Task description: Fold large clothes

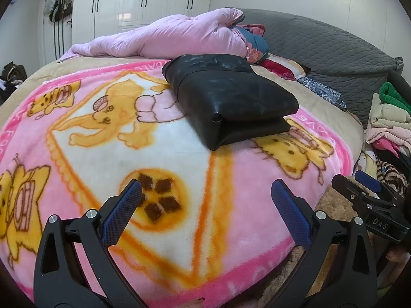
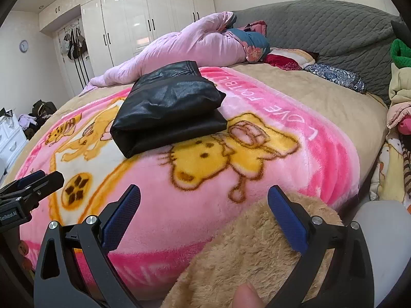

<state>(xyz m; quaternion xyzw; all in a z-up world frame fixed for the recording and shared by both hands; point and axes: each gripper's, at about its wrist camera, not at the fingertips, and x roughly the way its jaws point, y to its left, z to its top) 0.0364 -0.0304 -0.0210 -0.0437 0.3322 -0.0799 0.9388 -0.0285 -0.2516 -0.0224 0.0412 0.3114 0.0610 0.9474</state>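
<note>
Black leather-look garment (image 1: pixel 228 97), folded into a compact stack, far centre of pink cartoon fleece blanket (image 1: pixel 179 169); left gripper (image 1: pixel 205 205) and right gripper (image 2: pixel 204 205) near, jaws wide, empty; fold judged complete, next: fetch another garment

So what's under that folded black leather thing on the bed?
The folded black leather garment lies on the pink cartoon blanket, covering part of its picture and pink border. Whatever the blanket shows beneath it is hidden.

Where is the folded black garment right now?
The folded black garment lies on the pink cartoon blanket mid-bed, ahead of both open grippers, with the pink quilt bunched behind it.
</note>
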